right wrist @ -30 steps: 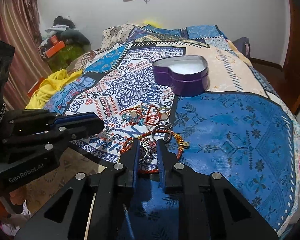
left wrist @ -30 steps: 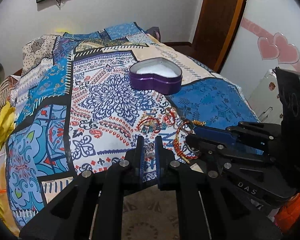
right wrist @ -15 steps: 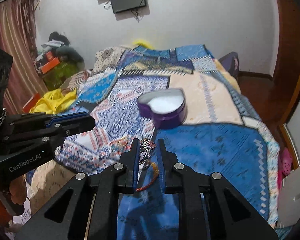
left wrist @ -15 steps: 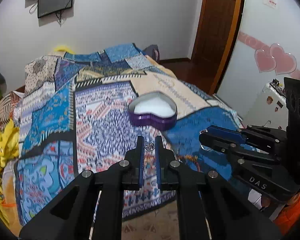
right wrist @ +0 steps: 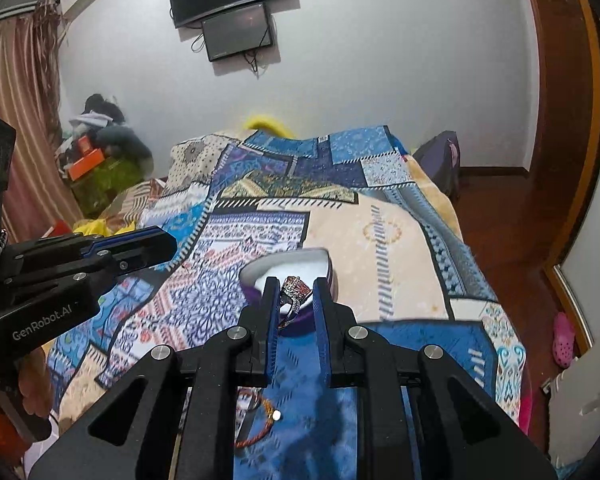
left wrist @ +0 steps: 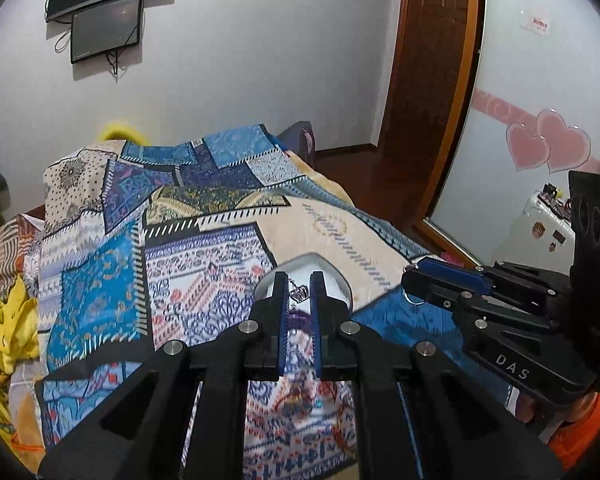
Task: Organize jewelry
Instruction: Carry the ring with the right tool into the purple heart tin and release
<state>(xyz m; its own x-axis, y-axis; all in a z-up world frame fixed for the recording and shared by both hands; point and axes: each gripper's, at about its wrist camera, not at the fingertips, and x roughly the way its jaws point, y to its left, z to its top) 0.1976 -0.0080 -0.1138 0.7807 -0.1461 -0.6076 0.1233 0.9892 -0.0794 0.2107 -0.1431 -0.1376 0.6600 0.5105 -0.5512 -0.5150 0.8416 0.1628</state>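
My left gripper [left wrist: 299,280] is shut on a small silver crown-shaped ring [left wrist: 299,291], held in the air above the bed. My right gripper [right wrist: 296,288] is shut on a silver ring with an orange stone [right wrist: 295,292], also lifted. A purple heart-shaped box [right wrist: 288,270] with a white lining sits open on the patterned bedspread just beyond both grippers; it also shows in the left wrist view [left wrist: 332,276], partly hidden by the fingers. A red and orange beaded bracelet [right wrist: 256,420] lies on the blue patch below my right gripper.
The patchwork bedspread [left wrist: 204,240] covers the bed. Yellow cloth [left wrist: 4,332] lies at the bed's left edge. A wooden door [left wrist: 428,80] and a wardrobe with pink hearts [left wrist: 548,148] stand to the right. Clutter [right wrist: 100,148] sits by the curtain.
Both grippers have risen and tilted up from the jewelry pile, each carrying its ring, and moved toward the heart-shaped box. The bracelets stay on the bedspread below.
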